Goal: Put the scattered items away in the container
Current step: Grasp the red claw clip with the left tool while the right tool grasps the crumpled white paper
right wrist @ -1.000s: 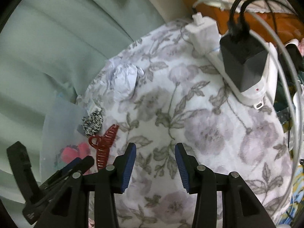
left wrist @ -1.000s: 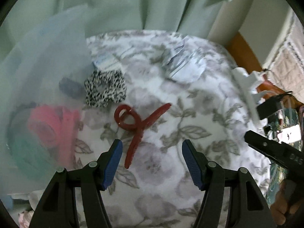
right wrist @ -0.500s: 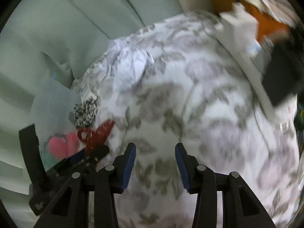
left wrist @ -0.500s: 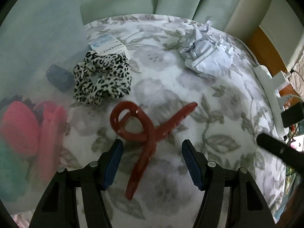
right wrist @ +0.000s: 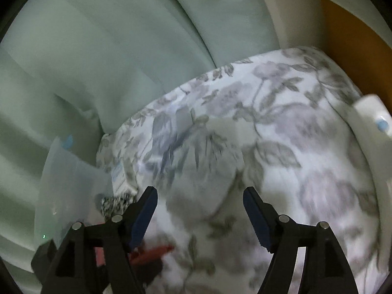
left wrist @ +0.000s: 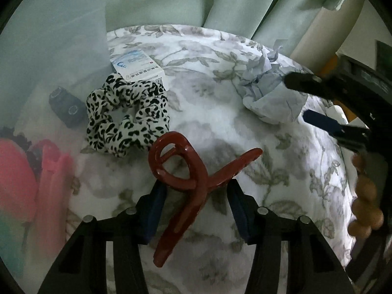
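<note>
Clip (left wrist: pixel 186 183), a dark red glossy hair claw with a loop at one end and two long crossed arms, lies on the flowered cloth (left wrist: pixel 215 127). It sits between the blue pads of the left hand-held gripper (left wrist: pixel 196 210), whose jaws stand wide apart on each side of it and do not press it; one arm of the clip runs down past the pads toward the camera. Just behind the clip, to the left, lies a scrunchie (left wrist: pixel 127 120) in white with black spots, and a small white and blue box (left wrist: pixel 139 67) touches its far edge. Farther right is a crumpled pale blue paper (left wrist: pixel 267 93).

At the left edge stands a clear plastic container (left wrist: pixel 49 73). Through its cloudy wall show a small dark thing (left wrist: pixel 66 107), something pink (left wrist: pixel 31 171) and something green at the bottom (the shapes are too blurred to name).

The right hand-held gripper (right wrist: pixel 199 216) is also wide open and has hold of nothing; in the left view it reaches in from the right (left wrist: pixel 318 103), beside the paper. Its own view is blurred, with only the cloth between its pads. A person's fingers (left wrist: pixel 365 201) show at the right edge.
</note>
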{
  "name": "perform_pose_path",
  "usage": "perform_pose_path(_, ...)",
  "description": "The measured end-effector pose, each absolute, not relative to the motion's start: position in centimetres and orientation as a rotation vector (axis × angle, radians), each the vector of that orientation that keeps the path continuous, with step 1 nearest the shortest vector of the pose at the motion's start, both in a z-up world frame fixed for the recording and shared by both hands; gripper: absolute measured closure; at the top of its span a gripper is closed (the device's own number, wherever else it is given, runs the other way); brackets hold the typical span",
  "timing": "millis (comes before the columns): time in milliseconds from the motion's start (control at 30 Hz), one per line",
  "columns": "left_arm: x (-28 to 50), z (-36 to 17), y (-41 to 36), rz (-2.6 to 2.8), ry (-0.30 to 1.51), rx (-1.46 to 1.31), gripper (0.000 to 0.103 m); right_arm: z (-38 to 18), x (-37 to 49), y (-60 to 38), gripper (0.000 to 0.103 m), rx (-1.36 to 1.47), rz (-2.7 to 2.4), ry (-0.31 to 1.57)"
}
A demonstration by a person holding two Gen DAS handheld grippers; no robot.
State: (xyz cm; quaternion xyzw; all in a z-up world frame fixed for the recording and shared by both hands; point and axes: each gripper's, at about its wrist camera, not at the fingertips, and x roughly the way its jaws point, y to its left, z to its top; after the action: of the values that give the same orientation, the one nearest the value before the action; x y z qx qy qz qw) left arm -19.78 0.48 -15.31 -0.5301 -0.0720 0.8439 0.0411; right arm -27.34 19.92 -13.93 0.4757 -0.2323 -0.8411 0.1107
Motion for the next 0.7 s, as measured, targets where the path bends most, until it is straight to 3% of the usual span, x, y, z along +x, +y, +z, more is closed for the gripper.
perform_pose_path(267,-20.2,-15.3,0.1,2.576,-0.233,-1.602,0.051,-15.8,-30.2,19.7,0.027,1.459,-2.413,-0.813)
perform_pose_path(433,-20.3,-15.4,-0.1,2.577,-0.233,-1.604,0.065,-15.1,-29.3,20.0,0.051,1.46,-2.369,-0.874)
perform_pose_path(533,-20.2,-15.7,-0.1,2.583,-0.22,-1.605,0.069,-14.5,-28.1,20.3,0.057,1.461,-2.364,-0.863)
perform_pose_path(700,-19.7,-15.6,-0.3,2.575,-0.242,-1.619,0.082,-13.5,-25.0,21.9,0.057,1.437,-2.372,-0.909)
